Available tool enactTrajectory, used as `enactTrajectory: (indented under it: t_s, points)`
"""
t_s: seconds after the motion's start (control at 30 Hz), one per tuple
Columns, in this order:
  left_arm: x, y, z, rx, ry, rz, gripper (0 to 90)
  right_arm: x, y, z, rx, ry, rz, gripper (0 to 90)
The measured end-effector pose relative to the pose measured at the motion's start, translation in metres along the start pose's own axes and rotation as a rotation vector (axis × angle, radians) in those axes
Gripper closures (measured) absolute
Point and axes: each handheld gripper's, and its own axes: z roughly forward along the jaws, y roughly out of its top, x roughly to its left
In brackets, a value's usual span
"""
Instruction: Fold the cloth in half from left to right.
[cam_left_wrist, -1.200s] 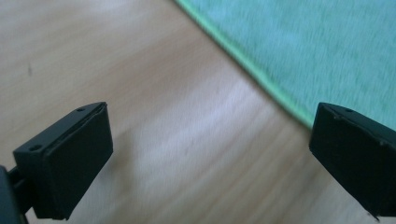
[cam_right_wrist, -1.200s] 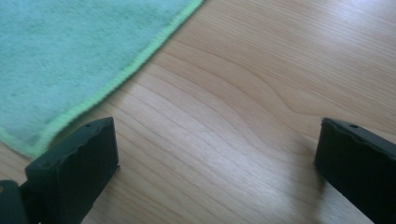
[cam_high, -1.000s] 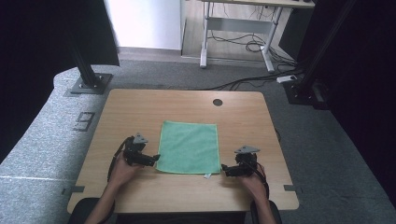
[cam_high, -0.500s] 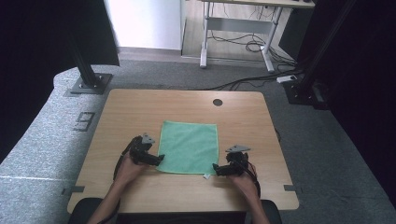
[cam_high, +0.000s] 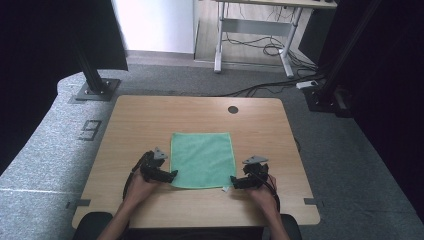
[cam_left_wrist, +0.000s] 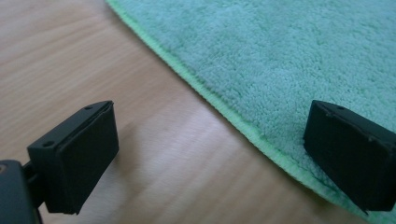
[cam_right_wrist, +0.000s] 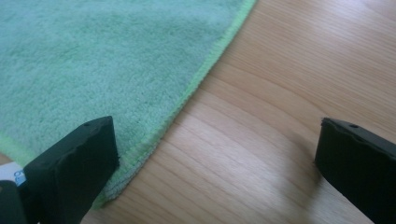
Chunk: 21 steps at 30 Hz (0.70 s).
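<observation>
Green cloth (cam_high: 202, 159) laid flat and fully spread on the wooden desk (cam_high: 150, 120), nearer the person's edge than the far edge, roughly centred left to right. Edges square to the desk; small white tag (cam_high: 226, 189) at the near right corner.

Left gripper (cam_high: 171, 176) positioned at the cloth's near left corner, held in the left hand (cam_high: 137, 187). Fingers (cam_left_wrist: 74, 156) set wide apart, nothing clamped between them. In the left gripper view: one finger over bare wood, the other over the cloth just inside its hem, the hemmed edge running diagonally between the two. Contact with the surface not determinable.

Right gripper (cam_high: 233, 183) positioned at the near right corner, held in the right hand (cam_high: 262, 195). Fingers (cam_right_wrist: 70, 165) likewise wide apart and empty. In the right gripper view: one finger over the cloth corner beside the white tag, the other over bare wood, the lighter green hem passing between them.

Both grippers low over the desk, pointed inward toward each other across the near edge of the cloth. Round cable hole (cam_high: 233, 109) in the desk beyond the cloth's far edge, well apart from it.
</observation>
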Motion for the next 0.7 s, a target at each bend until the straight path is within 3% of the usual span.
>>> enactTrajectory:
  t_s: [0.43, 0.7]
  points:
    - [-0.031, -0.001, -0.001, 0.017, -0.055, 0.021, 3.2, -0.020, -0.007, -0.006, -0.005, -0.054, 0.039, 0.0]
    - [-0.044, 0.001, 0.001, 0.005, -0.074, 0.048, 2.9, -0.034, -0.012, -0.008, -0.010, -0.049, 0.082, 0.0]
